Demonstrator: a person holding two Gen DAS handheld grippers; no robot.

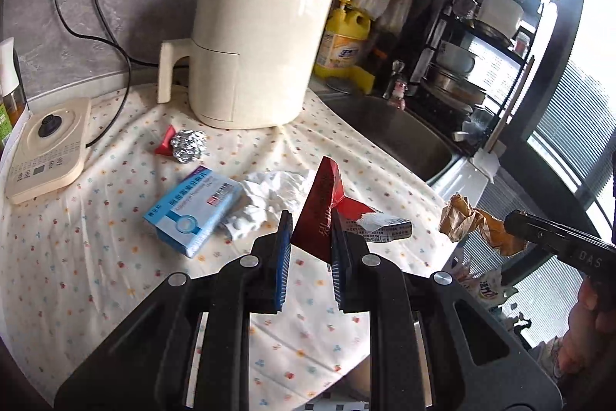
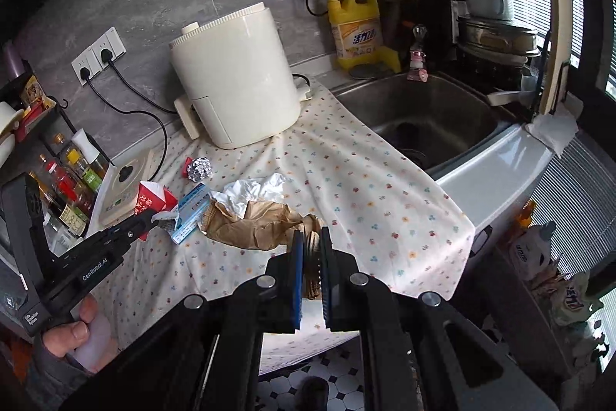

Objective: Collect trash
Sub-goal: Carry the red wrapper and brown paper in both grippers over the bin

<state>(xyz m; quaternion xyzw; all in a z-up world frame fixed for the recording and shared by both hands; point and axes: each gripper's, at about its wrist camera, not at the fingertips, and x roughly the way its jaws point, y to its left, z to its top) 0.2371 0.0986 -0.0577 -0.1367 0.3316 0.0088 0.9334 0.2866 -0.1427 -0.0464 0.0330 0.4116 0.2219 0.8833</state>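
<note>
My left gripper is shut on a torn red carton and holds it just above the flowered tablecloth; it also shows in the right wrist view. My right gripper is shut on crumpled brown paper, held beyond the counter's right edge in the left wrist view. On the cloth lie a blue medicine box, a crumpled white tissue and a foil ball beside a red scrap.
A cream air fryer stands at the back. A kettle base sits at left, with sauce bottles beyond it. A steel sink, yellow detergent bottle and dish rack lie to the right.
</note>
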